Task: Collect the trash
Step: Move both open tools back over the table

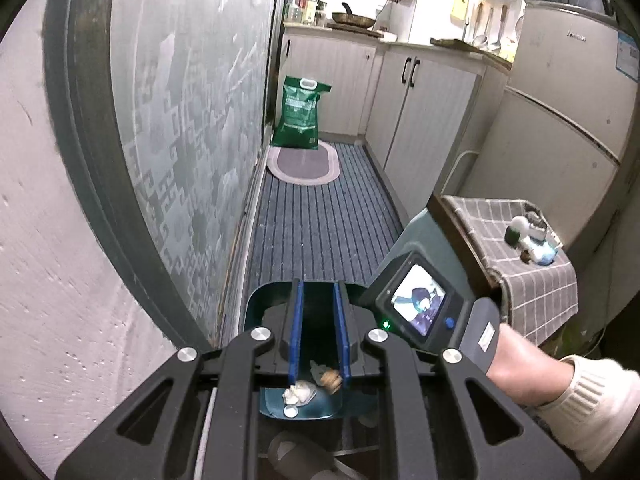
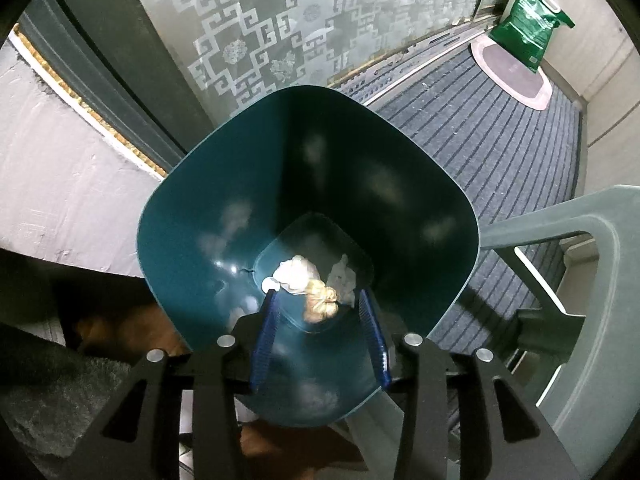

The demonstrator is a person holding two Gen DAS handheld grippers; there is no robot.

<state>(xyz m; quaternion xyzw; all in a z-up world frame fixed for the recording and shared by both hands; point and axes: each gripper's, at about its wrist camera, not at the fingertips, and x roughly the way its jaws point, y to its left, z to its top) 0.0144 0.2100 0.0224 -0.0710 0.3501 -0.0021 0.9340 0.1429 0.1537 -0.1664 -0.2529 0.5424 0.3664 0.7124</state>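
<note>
1. Bin (image 2: 180,216): dark teal plastic, squarish mouth, standing on the striped mat (image 2: 480,128) just beside the patterned glass door (image 2: 256,32).
2. Trash in the bin: a crumpled white tissue (image 2: 294,274), a tan crumpled wad (image 2: 322,306) and a whitish scrap (image 2: 342,276), all lying together on the bin floor; a small white disc (image 2: 267,283) sits beside the tissue.
3. My right gripper (image 2: 320,304): pointing steeply down into the bin mouth, blue fingers spread apart with nothing between them. The trash lies far below the fingertips, seen in the gap between them; no contact.
4. My left gripper (image 1: 319,292): blue fingers drawn near together with a narrow gap, holding nothing. It hangs over the bin's near rim (image 1: 256,304), the same trash showing below between its fingers.
5. My right hand (image 1: 516,364): cream knit cuff, gripping the right device, seen from the left wrist camera.
6. Surroundings: green bag (image 1: 300,114) on an oval rug (image 1: 304,162), a checked cloth (image 1: 532,280) on a low stand.
</note>
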